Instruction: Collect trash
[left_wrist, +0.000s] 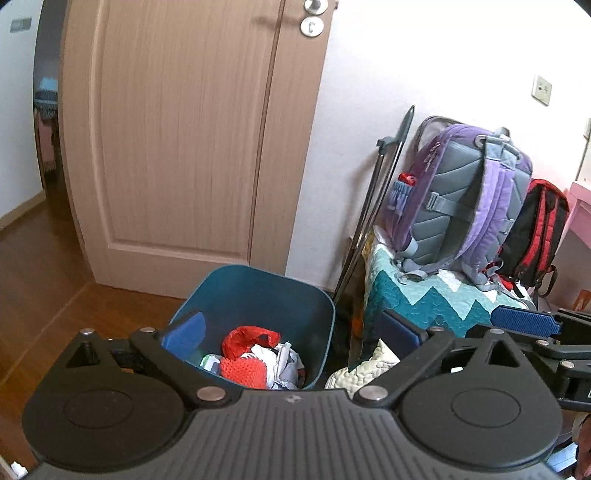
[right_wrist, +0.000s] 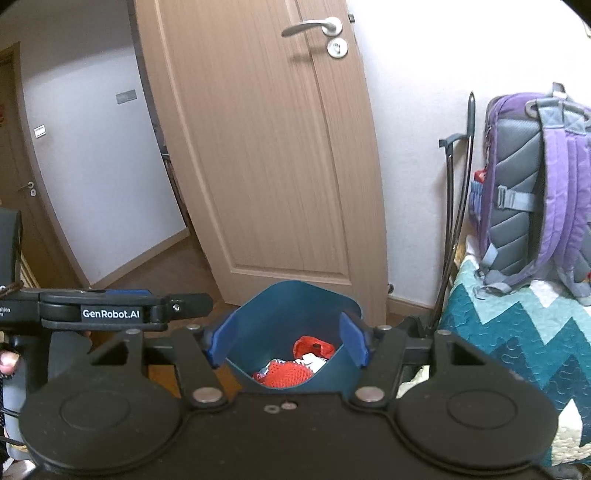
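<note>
A dark teal trash bin (left_wrist: 258, 295) stands on the wood floor before a door; it also shows in the right wrist view (right_wrist: 288, 306). Inside lie a red plastic bag (left_wrist: 247, 339), an orange-red knitted piece (left_wrist: 243, 371) and crumpled white paper (left_wrist: 284, 363). My left gripper (left_wrist: 291, 332) is open and empty, its blue pads spread wide above the bin. My right gripper (right_wrist: 286, 343) is open and empty, its blue pads framing the bin from above. The right gripper's blue pad (left_wrist: 524, 320) shows at the right of the left wrist view; the left gripper's side (right_wrist: 110, 314) shows at the left of the right wrist view.
A wooden door (left_wrist: 184, 140) stands behind the bin. To the right, a quilt-covered surface (left_wrist: 417, 295) carries a purple backpack (left_wrist: 465, 199) and a red-black backpack (left_wrist: 535, 232). Metal poles (left_wrist: 373, 210) lean on the wall. A hallway opens at left.
</note>
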